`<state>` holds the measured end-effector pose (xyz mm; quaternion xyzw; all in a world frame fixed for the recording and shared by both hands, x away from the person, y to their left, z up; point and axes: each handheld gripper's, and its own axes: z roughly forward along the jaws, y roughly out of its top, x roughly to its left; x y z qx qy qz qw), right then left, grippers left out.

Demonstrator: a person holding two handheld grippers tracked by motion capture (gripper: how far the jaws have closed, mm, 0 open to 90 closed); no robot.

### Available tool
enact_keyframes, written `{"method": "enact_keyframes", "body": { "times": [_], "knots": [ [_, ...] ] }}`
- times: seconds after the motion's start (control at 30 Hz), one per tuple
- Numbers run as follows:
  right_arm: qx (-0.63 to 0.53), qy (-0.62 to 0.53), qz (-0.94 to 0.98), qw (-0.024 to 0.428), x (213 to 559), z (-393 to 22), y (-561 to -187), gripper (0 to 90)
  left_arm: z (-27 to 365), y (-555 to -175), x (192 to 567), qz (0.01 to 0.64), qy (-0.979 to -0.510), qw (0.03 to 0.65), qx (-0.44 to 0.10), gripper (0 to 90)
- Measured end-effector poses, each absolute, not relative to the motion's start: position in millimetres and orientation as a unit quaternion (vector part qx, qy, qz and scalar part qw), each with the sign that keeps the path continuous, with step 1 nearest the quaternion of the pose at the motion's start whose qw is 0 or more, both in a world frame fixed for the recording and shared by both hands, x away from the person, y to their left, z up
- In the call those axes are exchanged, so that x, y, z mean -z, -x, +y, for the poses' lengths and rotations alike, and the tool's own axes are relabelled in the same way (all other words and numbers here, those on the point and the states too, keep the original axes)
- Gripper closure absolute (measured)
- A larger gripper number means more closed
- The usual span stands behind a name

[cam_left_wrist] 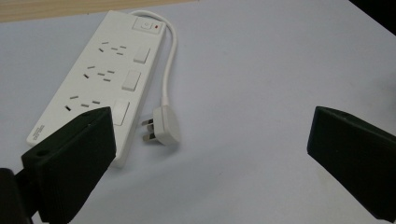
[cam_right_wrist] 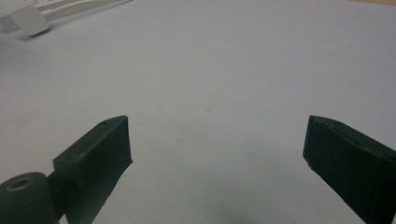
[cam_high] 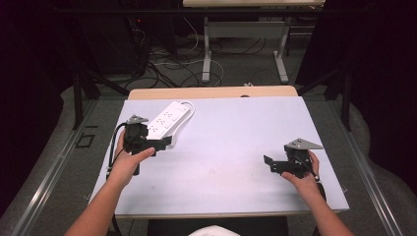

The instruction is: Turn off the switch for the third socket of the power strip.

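No text could be read anywhere. A small printed mark was seen on the power strip (cam_left_wrist: 95,79), near its end. It was too blurred to be made out.

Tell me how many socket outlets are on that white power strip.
3, in a row along the power strip: one nearest the red-lit master switch, one in the middle, one by the left gripper, whose jaw may hide more.

Pretty even overhead light on the pale worktop (cam_high: 226,147), no harsh glare, while everything around it drops into near-black. Soft, short shadows under the plug (cam_left_wrist: 161,125) and beside the power strip (cam_left_wrist: 100,79). Slightly soft, low-res look from the high view. Close-up black jaws a bit blurry and underexposed, barely any surface detail. Faint smudgy stains visible.
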<state>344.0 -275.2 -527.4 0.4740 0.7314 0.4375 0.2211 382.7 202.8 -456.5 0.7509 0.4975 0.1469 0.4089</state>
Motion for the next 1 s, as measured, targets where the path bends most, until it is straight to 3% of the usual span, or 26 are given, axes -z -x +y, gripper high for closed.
{"method": "enact_keyframes", "body": {
  "times": [1.0],
  "knots": [
    [-0.436, -0.473, 0.731, 0.228, 528, -274, -344, 6.9, 229, -343, 504, 0.509, -0.735, 0.426, -0.143, 3.4]
  ]
}}
